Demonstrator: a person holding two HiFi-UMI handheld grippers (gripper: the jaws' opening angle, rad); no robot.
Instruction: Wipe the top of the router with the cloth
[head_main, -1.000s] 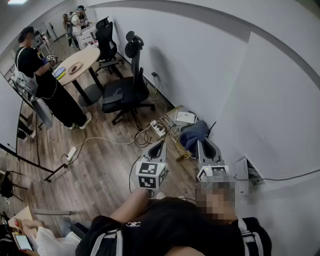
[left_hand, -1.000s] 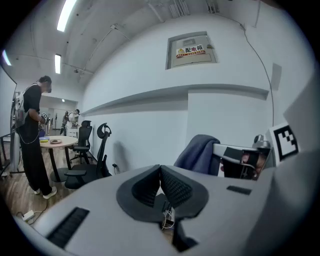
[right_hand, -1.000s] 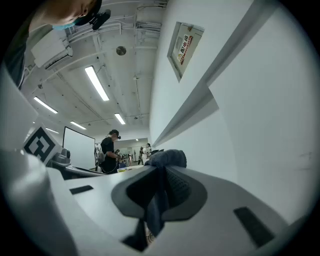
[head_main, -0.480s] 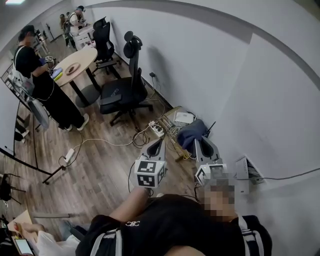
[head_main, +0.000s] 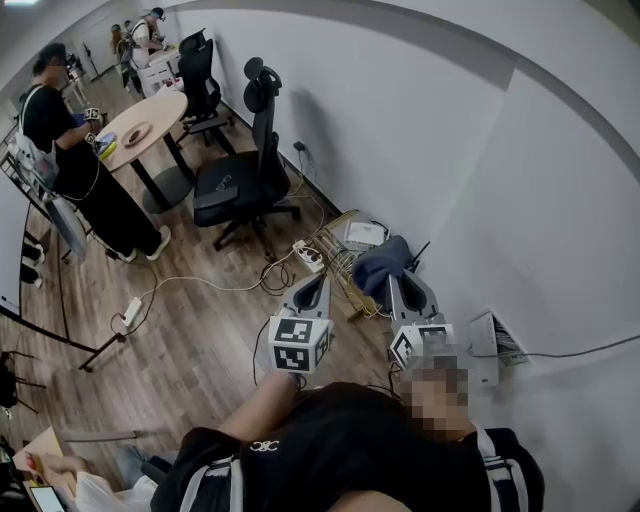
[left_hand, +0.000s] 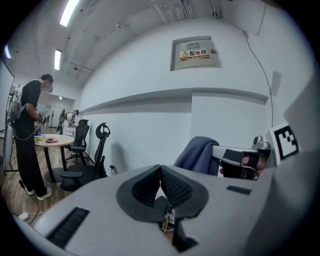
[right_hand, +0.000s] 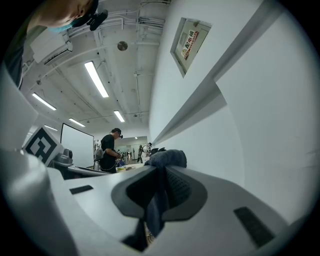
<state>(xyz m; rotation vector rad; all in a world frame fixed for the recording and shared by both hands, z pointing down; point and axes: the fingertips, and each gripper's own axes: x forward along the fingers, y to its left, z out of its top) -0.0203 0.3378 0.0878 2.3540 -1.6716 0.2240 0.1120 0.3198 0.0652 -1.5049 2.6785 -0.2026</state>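
My right gripper (head_main: 397, 285) is shut on a dark blue cloth (head_main: 380, 264), which bunches over its tips above the floor by the white wall. In the right gripper view the cloth (right_hand: 166, 159) drapes over the jaws and hangs down between them at the right gripper (right_hand: 161, 172). My left gripper (head_main: 321, 285) is shut on nothing, just left of the cloth. The left gripper (left_hand: 160, 171) sees the cloth (left_hand: 199, 154) to its right. A white flat device (head_main: 366, 235) lies on the floor beyond the cloth. A thin black antenna (head_main: 422, 253) sticks up beside the cloth. Which one is the router I cannot tell.
Tangled cables and a white power strip (head_main: 308, 256) lie on the wooden floor ahead. A black office chair (head_main: 240, 178) stands beyond them, with a round table (head_main: 140, 122) and a standing person (head_main: 75, 160) farther left. A white box (head_main: 486, 347) sits low at the wall on the right.
Both grippers and the cloth hold nearly the same pose, drifting slightly left. The head view has shifted a little, so the room appears to slide up and left.
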